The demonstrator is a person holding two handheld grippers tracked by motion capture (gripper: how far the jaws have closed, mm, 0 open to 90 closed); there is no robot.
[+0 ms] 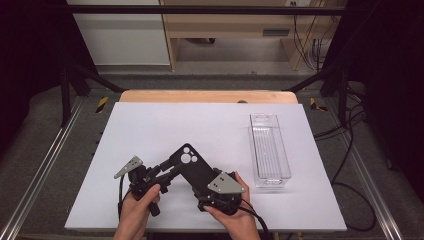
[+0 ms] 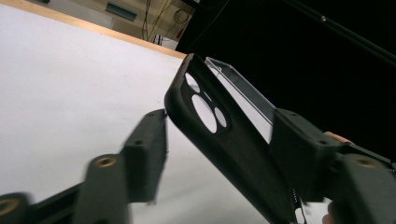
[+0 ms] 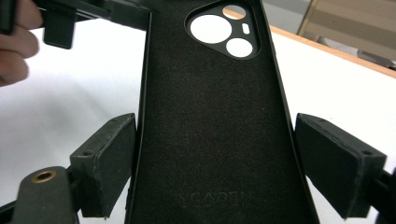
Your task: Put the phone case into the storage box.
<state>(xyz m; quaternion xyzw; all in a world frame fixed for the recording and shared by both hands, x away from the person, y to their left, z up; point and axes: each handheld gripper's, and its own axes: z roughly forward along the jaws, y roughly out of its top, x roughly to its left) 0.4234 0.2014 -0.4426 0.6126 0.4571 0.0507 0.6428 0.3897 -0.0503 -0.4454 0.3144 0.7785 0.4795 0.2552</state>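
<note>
Right gripper view puts us straight between the jaws: the black phone case (image 3: 210,135) lies lengthwise in the gap, inner lining up, camera cutout far end. One pad touches its left edge, the other stands just off the right edge, so the right gripper (image 3: 215,165) is narrow around the case but not visibly clamped; whether it truly bears the load I cannot tell.

Left gripper view now: the left gripper (image 2: 219,149) straddles the case near the cutout end, jaws parted wide, one pad just beside the corner, the other against the back.

From the high view, both hands sit at the near edge of the white table (image 1: 150,130), the case (image 1: 192,167) raised between the tools, and a clear plastic tray (image 1: 270,150) waits well apart to the right.

My read: this is a handover or regrip. Do it well by closing one gripper squarely on the long edges before the other lets go, keeping the case level.
</note>
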